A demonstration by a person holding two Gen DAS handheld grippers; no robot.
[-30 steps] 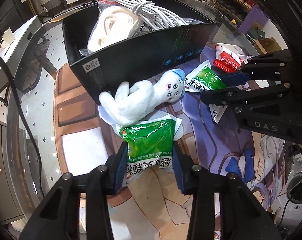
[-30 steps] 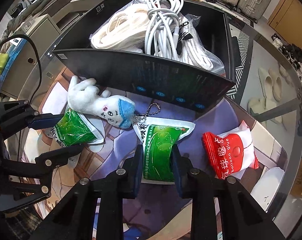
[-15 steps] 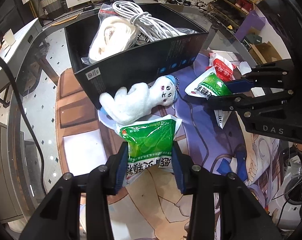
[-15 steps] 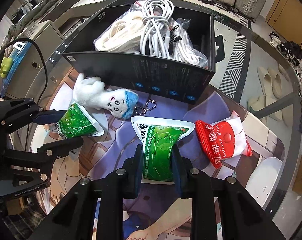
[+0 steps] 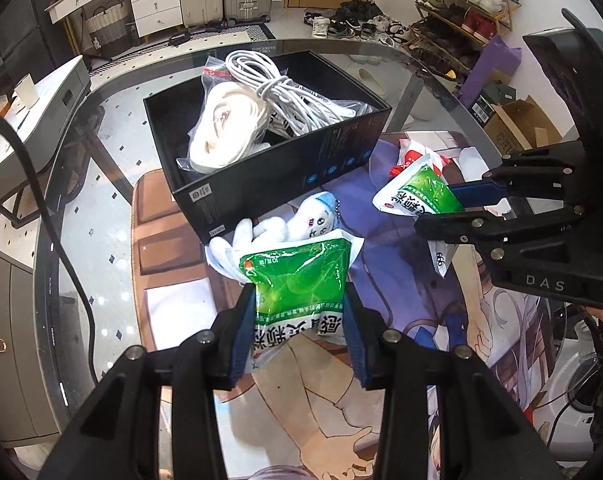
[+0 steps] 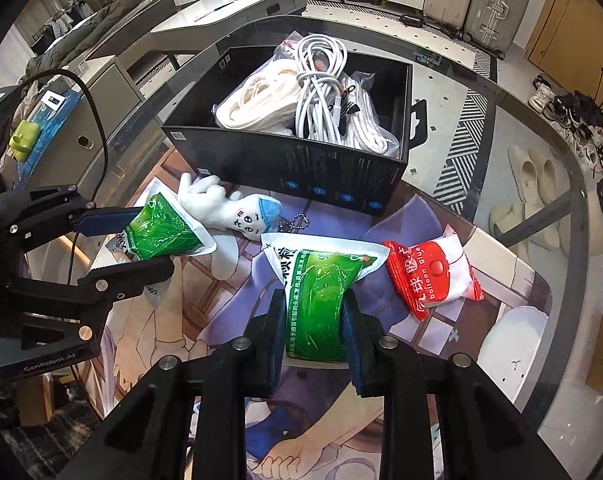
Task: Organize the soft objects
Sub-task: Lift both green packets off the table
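Green pouch (image 5: 297,280) in left claw (image 5: 299,332) points boxward.

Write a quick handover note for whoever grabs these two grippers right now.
Left gripper: shut on a green pouch, lifted off the mat.
Right gripper: shut on the second pouch, also lifted.
Box: holds bagged ropes and white cables.
Left to do: both pouches, then the plush beside the box and the red packet on the mat.
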